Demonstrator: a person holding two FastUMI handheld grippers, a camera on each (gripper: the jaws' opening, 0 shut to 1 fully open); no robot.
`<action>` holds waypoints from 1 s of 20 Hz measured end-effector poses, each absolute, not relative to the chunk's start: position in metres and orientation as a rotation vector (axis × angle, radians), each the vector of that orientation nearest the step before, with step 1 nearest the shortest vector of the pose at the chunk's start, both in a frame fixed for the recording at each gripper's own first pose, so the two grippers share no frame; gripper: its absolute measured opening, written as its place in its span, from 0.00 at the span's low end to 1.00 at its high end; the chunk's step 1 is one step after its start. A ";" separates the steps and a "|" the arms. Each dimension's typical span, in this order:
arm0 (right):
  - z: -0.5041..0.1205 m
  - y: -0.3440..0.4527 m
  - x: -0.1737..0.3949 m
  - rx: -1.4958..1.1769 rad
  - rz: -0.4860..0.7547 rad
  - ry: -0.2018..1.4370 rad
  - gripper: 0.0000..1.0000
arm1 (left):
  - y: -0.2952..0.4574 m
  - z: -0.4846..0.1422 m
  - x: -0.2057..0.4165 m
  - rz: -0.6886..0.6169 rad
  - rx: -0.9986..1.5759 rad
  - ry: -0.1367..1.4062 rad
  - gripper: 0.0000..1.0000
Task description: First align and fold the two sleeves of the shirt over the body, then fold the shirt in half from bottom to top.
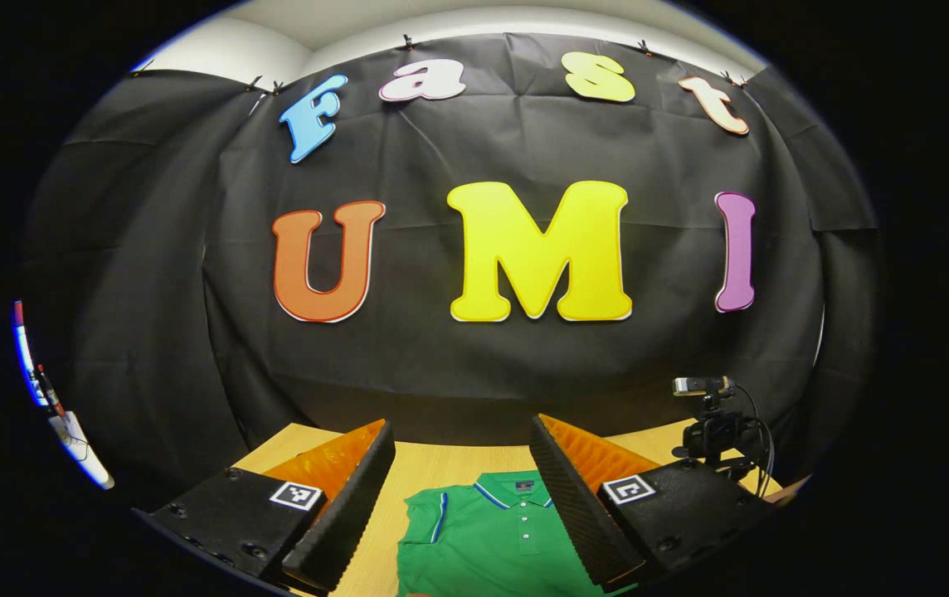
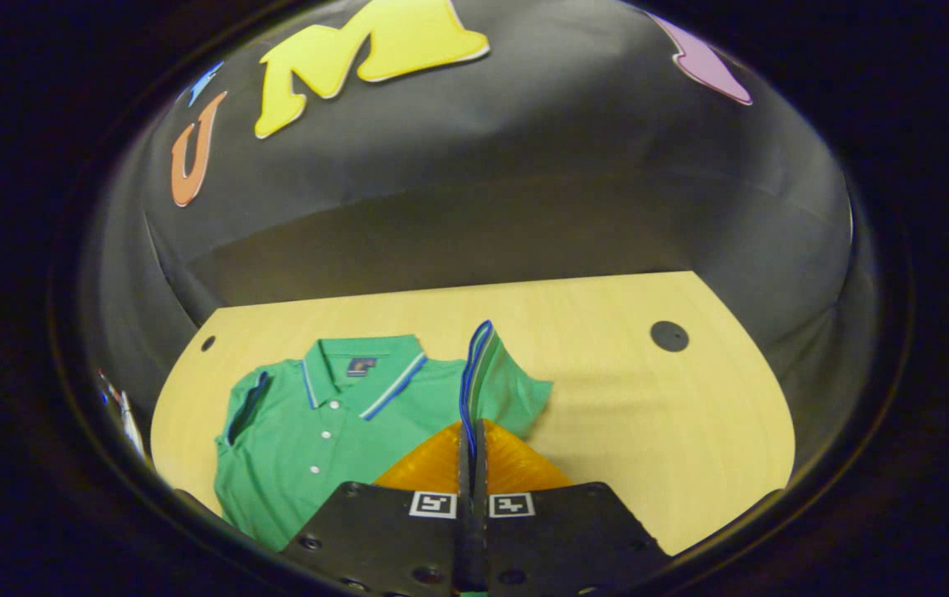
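Green shirt (image 2: 333, 423) sleeve (image 2: 491, 381) pinched in right claw (image 2: 471, 439); left claw (image 1: 462, 489) gapes above.

Left gripper (image 1: 462, 464): jaws spread wide, holding nothing, raised and aimed level toward the far wall. Right gripper (image 2: 472, 439): jaws pressed together on the sleeve (image 2: 491, 377), pitched downward, the sleeve edge standing up between them.

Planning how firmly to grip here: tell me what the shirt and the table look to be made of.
Shirt: soft green knit, likely cotton-type polo cloth, matte; it drapes limply and the sleeve stands bunched where the right gripper pinches it with closed jaws. Table: pale wood or wood-look laminate, smooth with a slight sheen; faint grain lines show, so which of the two is unclear.
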State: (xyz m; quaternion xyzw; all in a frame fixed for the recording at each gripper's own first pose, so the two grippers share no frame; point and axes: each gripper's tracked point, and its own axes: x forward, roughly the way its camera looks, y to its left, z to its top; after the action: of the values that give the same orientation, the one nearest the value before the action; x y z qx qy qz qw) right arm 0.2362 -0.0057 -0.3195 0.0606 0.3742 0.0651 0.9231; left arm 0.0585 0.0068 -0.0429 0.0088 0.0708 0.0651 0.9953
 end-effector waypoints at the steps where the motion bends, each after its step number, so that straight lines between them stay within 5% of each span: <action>1: -0.323 0.009 0.236 0.132 0.145 0.780 0.00 | 0.014 -0.042 0.056 0.144 0.017 0.143 1.00; 8: -0.351 0.080 0.235 0.109 0.167 0.844 0.00 | 0.058 -0.048 0.035 0.220 0.023 0.172 1.00; 9: -0.357 0.090 0.236 0.114 0.178 0.850 0.01 | 0.062 -0.049 0.033 0.224 0.026 0.178 0.90; 10: -0.354 0.097 0.231 0.119 0.195 0.858 0.06 | 0.065 -0.047 0.033 0.224 0.028 0.179 1.00; 11: -0.356 0.104 0.230 0.116 0.204 0.858 0.22 | 0.066 -0.047 0.032 0.222 0.030 0.178 1.00; 12: -0.351 0.108 0.228 0.120 0.219 0.849 0.22 | 0.067 -0.046 0.033 0.218 0.033 0.175 1.00; 14: -0.334 0.109 0.219 0.104 0.227 0.807 0.48 | 0.069 -0.048 0.034 0.202 0.029 0.167 1.00; 17: -0.308 0.100 0.203 0.059 0.212 0.738 1.00 | 0.066 -0.070 0.048 0.155 0.034 0.170 1.00; 20: -0.266 0.083 0.178 0.034 0.211 0.666 0.96 | 0.067 -0.122 0.064 0.114 0.064 0.237 1.00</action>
State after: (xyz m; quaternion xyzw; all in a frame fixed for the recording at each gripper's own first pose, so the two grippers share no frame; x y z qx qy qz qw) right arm 0.1783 0.0831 -0.2661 0.0166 0.3264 0.1034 0.9394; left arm 0.0640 0.0667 -0.1224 0.0319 0.1180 0.0566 0.9909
